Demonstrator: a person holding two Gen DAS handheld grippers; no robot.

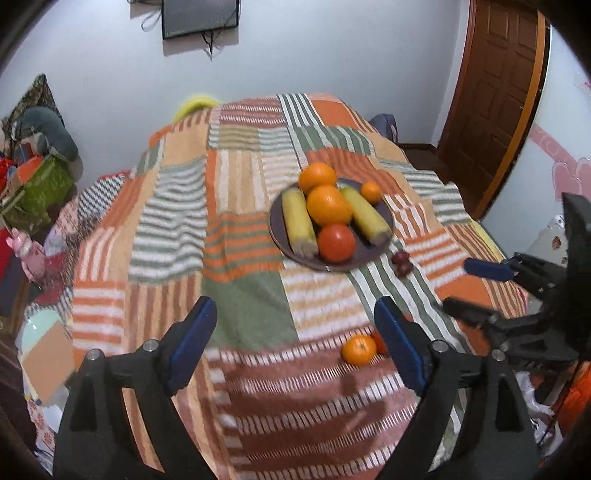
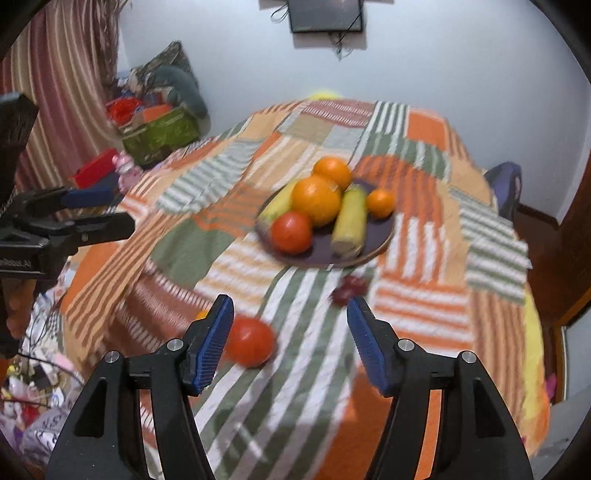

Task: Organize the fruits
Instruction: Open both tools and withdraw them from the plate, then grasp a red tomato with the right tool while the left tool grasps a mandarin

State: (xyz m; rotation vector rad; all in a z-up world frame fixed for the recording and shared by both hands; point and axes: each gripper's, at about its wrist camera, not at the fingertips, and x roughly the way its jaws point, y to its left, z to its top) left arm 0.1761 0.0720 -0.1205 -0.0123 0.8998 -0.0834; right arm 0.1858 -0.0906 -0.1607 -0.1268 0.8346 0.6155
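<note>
Red tomato (image 2: 250, 341) loose on patchwork cloth (image 2: 295, 302), near plate (image 2: 380, 240).

wall screen (image 1: 199, 16), wooden door (image 1: 495, 92), striped curtain (image 2: 55, 81)

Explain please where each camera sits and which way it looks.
Left wrist view: on the left tongs, looking down over the patchwork cloth toward the plate; the right tongs show at right.
Right wrist view: on the right tongs, facing the same plate; the left tongs show at left.
Shared: plate, cloth, wall screen.
</note>
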